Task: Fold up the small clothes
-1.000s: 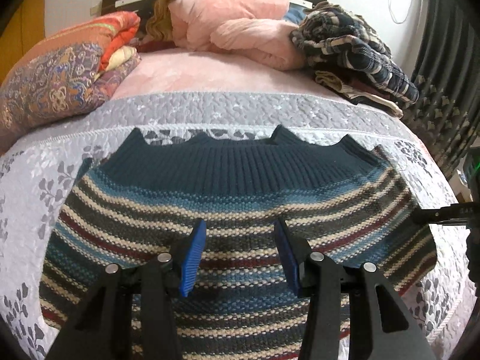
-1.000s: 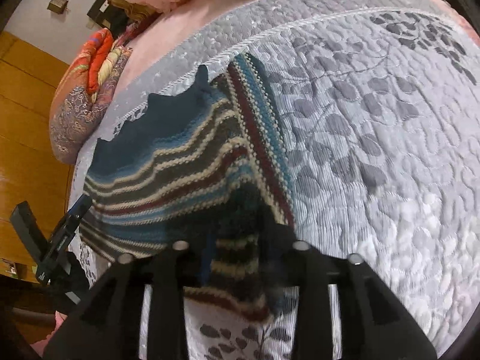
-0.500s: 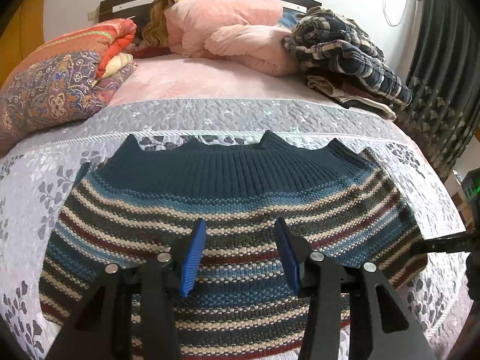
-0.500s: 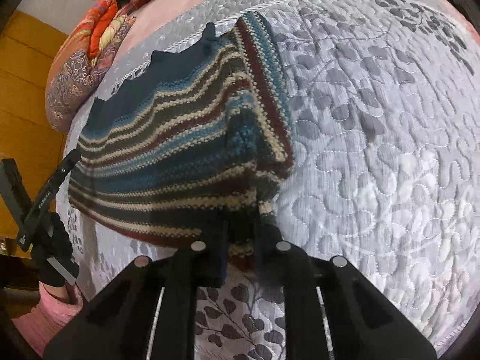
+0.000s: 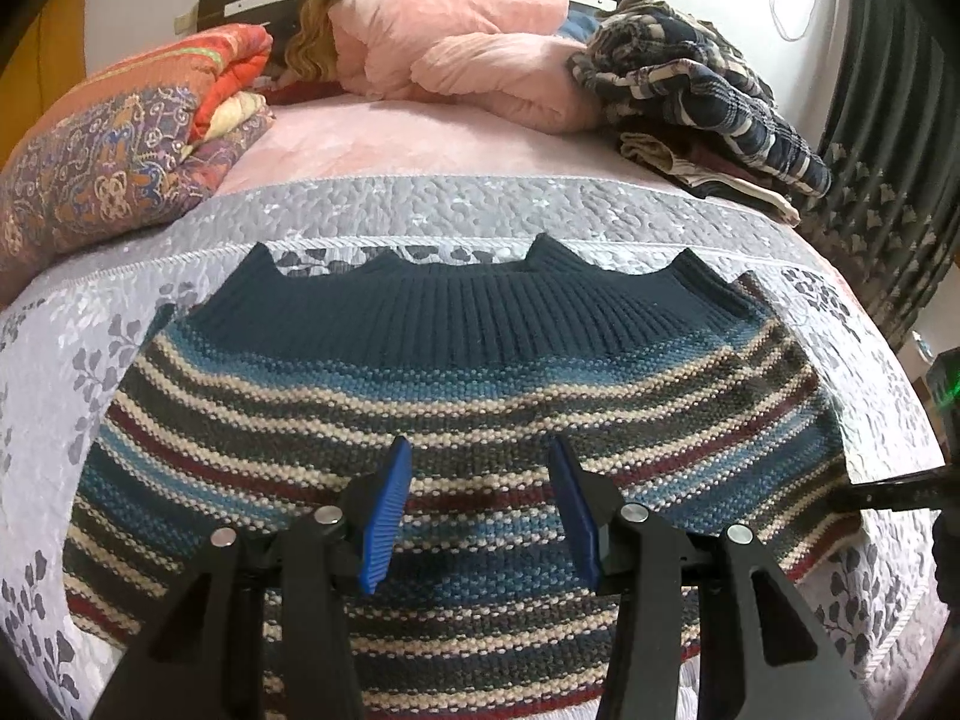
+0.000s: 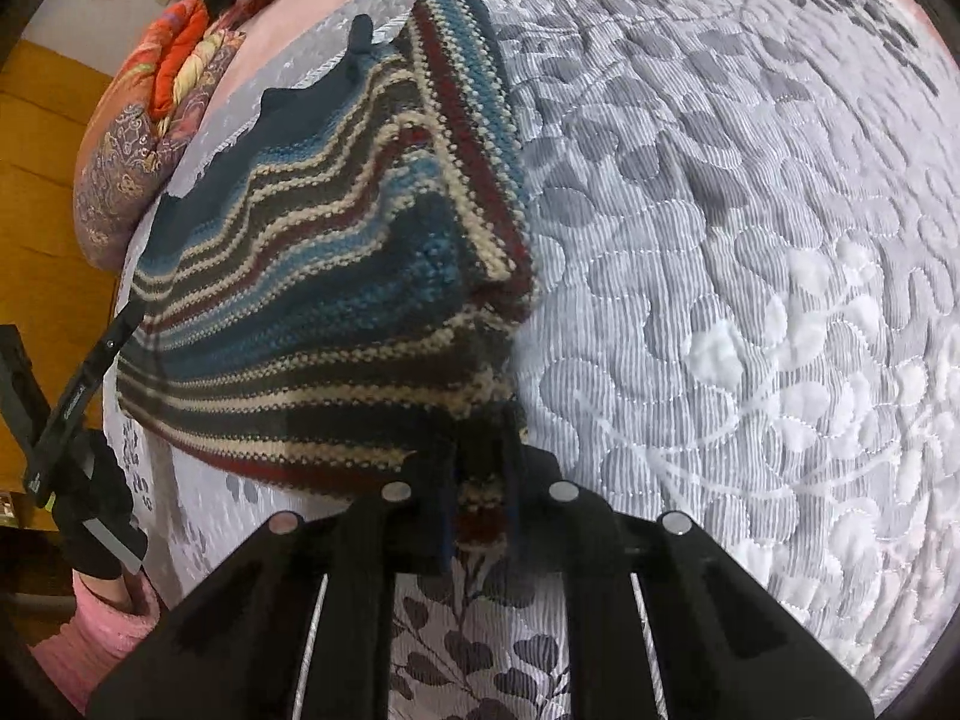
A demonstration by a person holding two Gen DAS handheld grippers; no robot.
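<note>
Now the left gripper hovers with jaws wide over the striped sweater; the right gripper pinches its edge on the quilt.

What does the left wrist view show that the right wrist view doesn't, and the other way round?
Left wrist only: the open left gripper above the striped sweater, the pink duvet and plaid clothes pile. Right wrist only: the right gripper shut on the sweater's edge, and a pink sleeve. Both: sweater, grey quilt, patterned pillow.
</note>
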